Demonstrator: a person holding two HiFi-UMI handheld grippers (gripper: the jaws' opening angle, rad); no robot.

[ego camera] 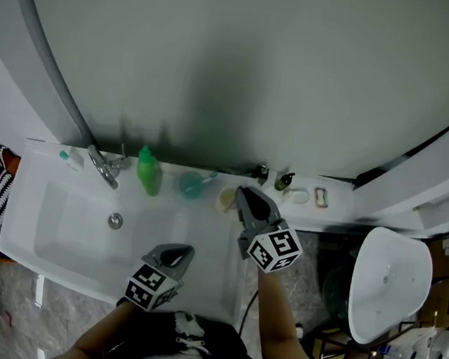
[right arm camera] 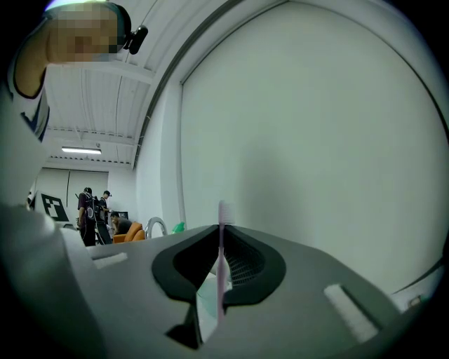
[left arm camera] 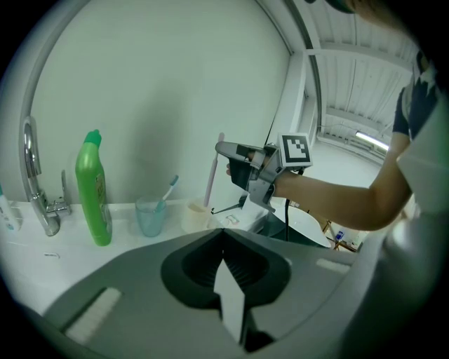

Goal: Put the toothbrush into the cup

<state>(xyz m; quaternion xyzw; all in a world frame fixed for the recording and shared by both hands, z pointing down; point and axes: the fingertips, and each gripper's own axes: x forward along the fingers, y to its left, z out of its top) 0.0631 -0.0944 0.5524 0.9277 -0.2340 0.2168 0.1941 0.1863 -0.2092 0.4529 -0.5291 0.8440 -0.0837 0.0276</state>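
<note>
Right claw [right arm camera: 219, 231] clamps one pink toothbrush [right arm camera: 222, 270]; two cups [left arm camera: 150, 216] [left arm camera: 195, 216], one bottle [left arm camera: 93, 189].

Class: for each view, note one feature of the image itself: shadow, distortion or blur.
Head view: a dark shadow on the wall above the sink. Left gripper view: fisheye curves the wall edge; corners black. Right gripper view: the toothbrush looks soft, corners black.
</note>
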